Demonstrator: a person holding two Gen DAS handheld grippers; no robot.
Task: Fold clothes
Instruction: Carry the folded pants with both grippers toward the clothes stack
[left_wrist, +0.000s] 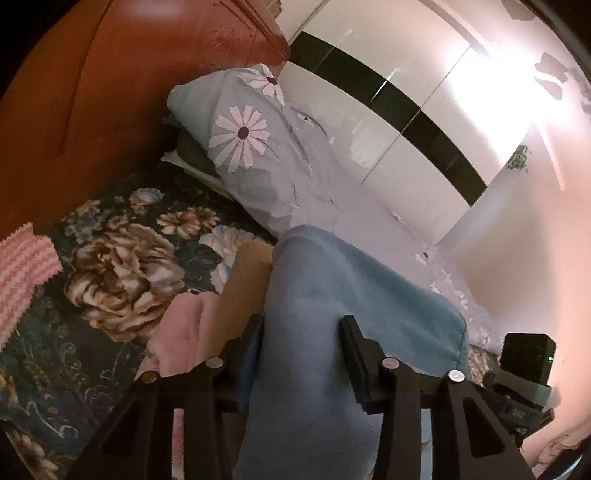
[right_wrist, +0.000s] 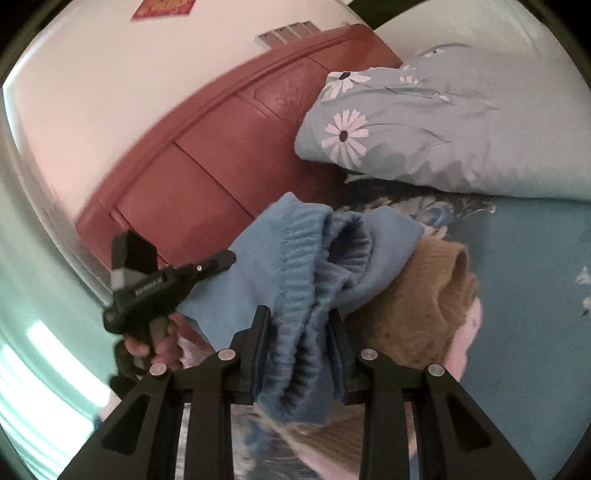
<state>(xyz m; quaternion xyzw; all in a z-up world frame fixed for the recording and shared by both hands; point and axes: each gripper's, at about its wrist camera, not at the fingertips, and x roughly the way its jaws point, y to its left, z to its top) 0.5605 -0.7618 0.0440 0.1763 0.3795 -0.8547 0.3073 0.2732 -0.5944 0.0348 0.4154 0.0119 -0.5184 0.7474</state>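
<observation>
You have the blue garment (left_wrist: 332, 295) lifted off the bed (left_wrist: 110, 280), pinched at two places: the left gripper (left_wrist: 301, 325) has its fingers closed on a thick bundle of the plain fleece that fills the lower middle of the left wrist view, and the right gripper (right_wrist: 297, 321) has its fingers clamped on the ribbed hem or cuff, bunched in the centre of the right wrist view. In that same view the left gripper's body shows at the left, touching the cloth's far edge. By my reading you are at the pick-up and spread step, not yet folding, since the cloth hangs crumpled between your two holds. Next you will likely need to draw the grippers apart to pull the fabric flat, then lay it on a bare stretch of the floral bedspread, away from the tan sweater (right_wrist: 417, 295) and pink cloth (left_wrist: 184, 332) lying just under it and the pillow (left_wrist: 251, 140) towards the headboard (left_wrist: 110, 92).
</observation>
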